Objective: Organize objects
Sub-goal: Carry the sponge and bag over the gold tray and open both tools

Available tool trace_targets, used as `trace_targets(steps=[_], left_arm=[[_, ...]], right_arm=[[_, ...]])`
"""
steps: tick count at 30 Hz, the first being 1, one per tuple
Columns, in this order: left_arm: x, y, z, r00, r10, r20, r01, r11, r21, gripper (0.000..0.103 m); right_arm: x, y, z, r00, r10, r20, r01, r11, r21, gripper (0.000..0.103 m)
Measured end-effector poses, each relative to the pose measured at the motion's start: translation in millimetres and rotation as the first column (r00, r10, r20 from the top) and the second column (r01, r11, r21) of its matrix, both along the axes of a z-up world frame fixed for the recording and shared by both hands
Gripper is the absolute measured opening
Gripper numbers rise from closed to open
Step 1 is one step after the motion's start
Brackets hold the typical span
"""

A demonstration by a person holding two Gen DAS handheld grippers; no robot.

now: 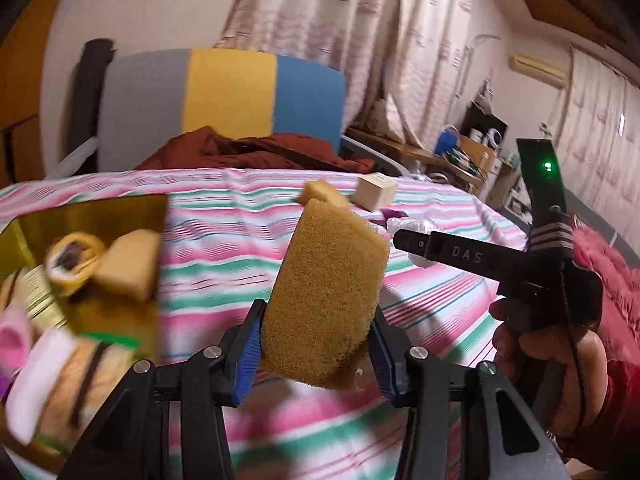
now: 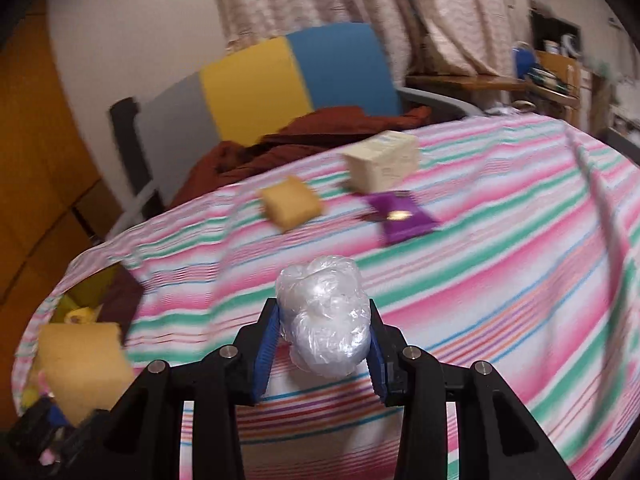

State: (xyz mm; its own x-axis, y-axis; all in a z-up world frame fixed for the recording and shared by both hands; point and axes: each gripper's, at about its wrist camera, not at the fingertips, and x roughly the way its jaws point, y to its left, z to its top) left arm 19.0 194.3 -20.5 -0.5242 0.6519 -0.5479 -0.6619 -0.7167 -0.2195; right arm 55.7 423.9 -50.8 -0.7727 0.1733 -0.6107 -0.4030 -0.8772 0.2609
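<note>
2 items are held above the striped tabletop (image 2: 500, 240), 1 in each tool.

A yellow sponge (image 1: 324, 300) is pinched between the blue pads of the left tool (image 1: 316, 344) and held upright beside a gold box (image 1: 80, 248) that is filled with blurred items. A clear plastic-wrapped bundle (image 2: 326, 320) is pinched by the right tool (image 2: 324, 344). On the cloth beyond, a second sponge (image 2: 292, 208), a cream carton (image 2: 382, 164) and a purple packet (image 2: 404, 220) are seen lying near one another.
</note>
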Motion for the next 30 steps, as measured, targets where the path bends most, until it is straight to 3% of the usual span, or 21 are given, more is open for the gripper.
trace_targets(steps=[5, 10, 16, 21, 26, 30], left_arm=[[-8.0, -53.7, 12.2, 0.995, 0.101, 0.001, -0.101, 0.994, 0.037, 0.048], [-28.1, -110.9, 18.2, 0.971, 0.24, 0.009, -0.241, 0.97, 0.043, 0.048], [-60.7, -169.0, 12.6, 0.92, 0.39, 0.043, -0.392, 0.92, 0.028, 0.048], [-83.9, -202.8, 3.1, 0.879, 0.474, 0.058, -0.473, 0.88, -0.027, 0.049], [-94.1, -224.6, -9.3, 0.853, 0.511, 0.107, -0.509, 0.859, -0.048, 0.049], [-96.6, -229.7, -14.0, 0.851, 0.513, 0.116, -0.51, 0.858, -0.055, 0.049]], right_arm=[[-14.2, -55.4, 16.4, 0.991, 0.128, -0.026, -0.128, 0.992, -0.01, 0.04], [-32.7, -111.8, 32.3, 0.963, 0.265, -0.041, -0.265, 0.964, 0.006, 0.04], [-55.8, -169.9, 34.5, 0.917, 0.398, -0.015, -0.398, 0.917, 0.02, 0.04], [-74.6, -200.5, 27.4, 0.898, 0.439, 0.02, -0.44, 0.898, 0.03, 0.043], [-76.5, -209.6, 26.3, 0.904, 0.426, 0.016, -0.427, 0.903, 0.048, 0.065], [-69.4, -210.1, 27.5, 0.909, 0.416, 0.003, -0.416, 0.909, 0.04, 0.07]])
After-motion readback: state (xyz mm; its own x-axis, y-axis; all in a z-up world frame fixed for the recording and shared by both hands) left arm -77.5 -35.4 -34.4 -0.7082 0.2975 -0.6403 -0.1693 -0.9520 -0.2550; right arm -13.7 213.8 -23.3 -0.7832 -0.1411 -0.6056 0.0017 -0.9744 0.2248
